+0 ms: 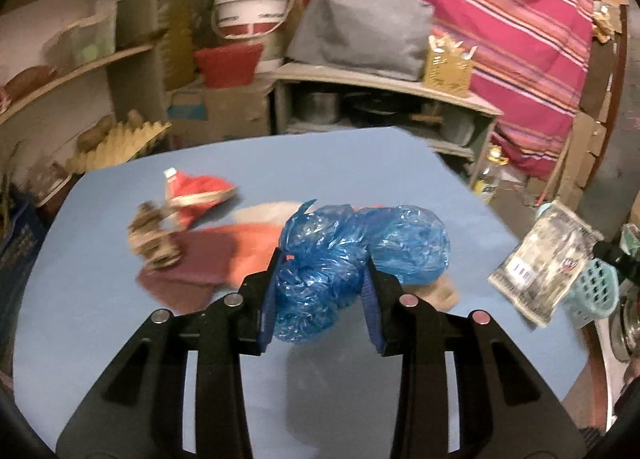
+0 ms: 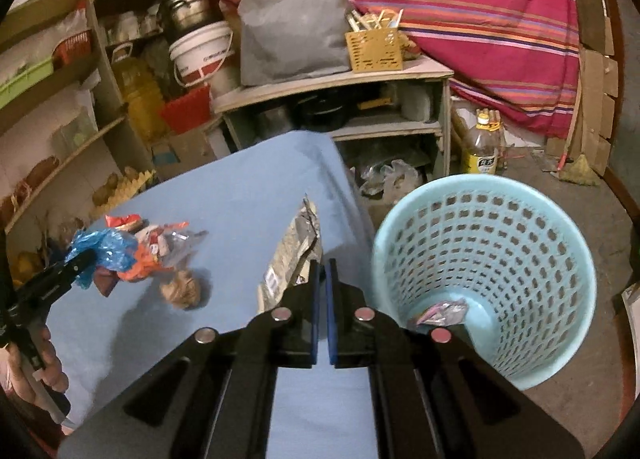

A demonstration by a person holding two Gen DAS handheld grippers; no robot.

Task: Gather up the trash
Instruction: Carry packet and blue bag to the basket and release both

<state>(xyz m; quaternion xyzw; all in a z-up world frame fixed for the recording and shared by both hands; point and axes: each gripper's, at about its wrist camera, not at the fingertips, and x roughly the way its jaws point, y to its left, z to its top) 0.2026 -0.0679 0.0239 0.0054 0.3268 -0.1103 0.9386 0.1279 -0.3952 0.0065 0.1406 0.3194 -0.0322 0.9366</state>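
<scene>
Your left gripper (image 1: 320, 279) is clamped on a crumpled blue plastic bag (image 1: 320, 271), thin and translucent, wrinkled into two rounded lumps with a twisted tail sticking up at the top; the nearer lump sits between the blue pads and bulges out below them, while the farther lump (image 1: 408, 243) spills toward the right. In the left wrist view it appears lifted just off the blue table (image 1: 100, 319), with a soft shadow under it (the frame is blurred, so contact with the surface cannot be told for sure). Behind it on the table lie a red snack wrapper (image 1: 196, 189), a dark maroon sheet (image 1: 192, 263), an orange piece (image 1: 252, 247) and a brownish crumpled wad (image 1: 154, 239), loosely gathered together. Your right gripper (image 2: 323, 265) has its jaws drawn nearly together, pinching the lower edge of a silver printed foil packet (image 2: 292, 247), which stands up from the fingertips near the table's right edge. Just to the right of it, on the floor, stands a light-blue perforated wastebasket (image 2: 552, 243), upright with its mouth facing the camera; at its bottom lies one small pink and silver wrapper (image 2: 440, 313), and the rest of the inside shows bare. From the right wrist view the blue bag (image 2: 102, 247) shows at the far left of the table, gripped in the left gripper (image 2: 80, 259) held by your left hand (image 2: 40, 375).
</scene>
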